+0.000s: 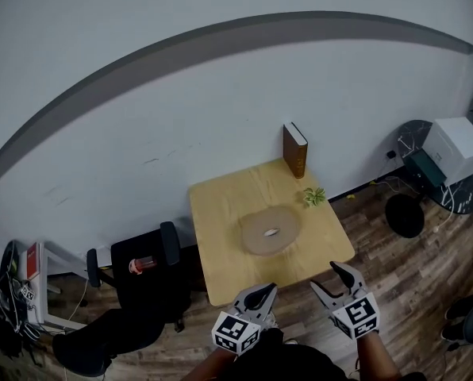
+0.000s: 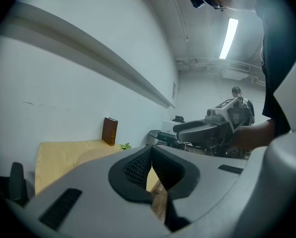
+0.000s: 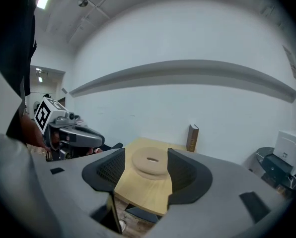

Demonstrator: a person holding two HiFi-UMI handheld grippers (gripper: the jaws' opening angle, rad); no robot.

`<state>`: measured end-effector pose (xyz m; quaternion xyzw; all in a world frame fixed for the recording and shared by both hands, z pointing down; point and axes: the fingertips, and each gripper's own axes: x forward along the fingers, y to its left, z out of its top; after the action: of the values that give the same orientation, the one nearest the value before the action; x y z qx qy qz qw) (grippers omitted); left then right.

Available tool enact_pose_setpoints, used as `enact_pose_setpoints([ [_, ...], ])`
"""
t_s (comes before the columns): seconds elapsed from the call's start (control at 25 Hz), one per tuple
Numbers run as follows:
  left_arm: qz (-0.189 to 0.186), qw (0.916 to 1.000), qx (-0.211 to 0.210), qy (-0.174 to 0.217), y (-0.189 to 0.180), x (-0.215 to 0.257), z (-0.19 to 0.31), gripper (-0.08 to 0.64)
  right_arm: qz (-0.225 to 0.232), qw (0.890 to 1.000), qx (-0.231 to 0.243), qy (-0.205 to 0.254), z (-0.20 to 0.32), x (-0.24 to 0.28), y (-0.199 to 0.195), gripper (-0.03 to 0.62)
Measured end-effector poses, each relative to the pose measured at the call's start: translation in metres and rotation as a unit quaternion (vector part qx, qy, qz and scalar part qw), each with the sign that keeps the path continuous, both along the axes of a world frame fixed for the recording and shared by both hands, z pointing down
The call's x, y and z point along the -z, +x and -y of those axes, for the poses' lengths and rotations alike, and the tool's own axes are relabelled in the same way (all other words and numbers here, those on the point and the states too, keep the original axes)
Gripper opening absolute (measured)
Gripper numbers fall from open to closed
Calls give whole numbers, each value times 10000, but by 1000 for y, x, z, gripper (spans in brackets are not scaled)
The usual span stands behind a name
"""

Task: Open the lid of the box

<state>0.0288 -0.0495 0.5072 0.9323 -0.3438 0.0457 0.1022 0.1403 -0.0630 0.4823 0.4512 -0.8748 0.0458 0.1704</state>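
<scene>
A round tan box (image 1: 270, 230) with a flat lid and a slot in its top sits in the middle of a light wooden table (image 1: 221, 205). Both grippers hang below the table's near edge, apart from the box. My left gripper (image 1: 267, 290) has its jaws together with nothing in them; in the left gripper view its pads (image 2: 138, 167) meet at the tips. My right gripper (image 1: 325, 276) stands open and empty. In the right gripper view the box (image 3: 150, 161) shows far off between the two pads (image 3: 111, 167).
A brown book (image 1: 294, 150) stands upright at the table's back edge against the white wall, with a small green plant (image 1: 314, 196) beside it. A black chair (image 1: 153, 264) stands left of the table. A white printer (image 1: 456, 145) and a black round stool (image 1: 405, 215) stand at the right.
</scene>
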Motion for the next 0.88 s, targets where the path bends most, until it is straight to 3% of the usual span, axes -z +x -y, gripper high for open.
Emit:
enact_pose_setpoints([
  [0.32,25,9997,224,-120,-11,-11,64,18,-358,9950,823,-435,59,-41,-44,285],
  [0.6,183,9982,458,-336,-40,-37,99,18,-1020,9808,1467,-777,102,-87,-80,290],
  [0.68,191,9974,565,-412,-52,-42,110,18,-1461,9714,1690,-802,114,-102,-87,290],
  [0.88,26,9941,882,-635,-83,-49,137,18,-2610,9312,2409,-812,133,-140,-105,311],
])
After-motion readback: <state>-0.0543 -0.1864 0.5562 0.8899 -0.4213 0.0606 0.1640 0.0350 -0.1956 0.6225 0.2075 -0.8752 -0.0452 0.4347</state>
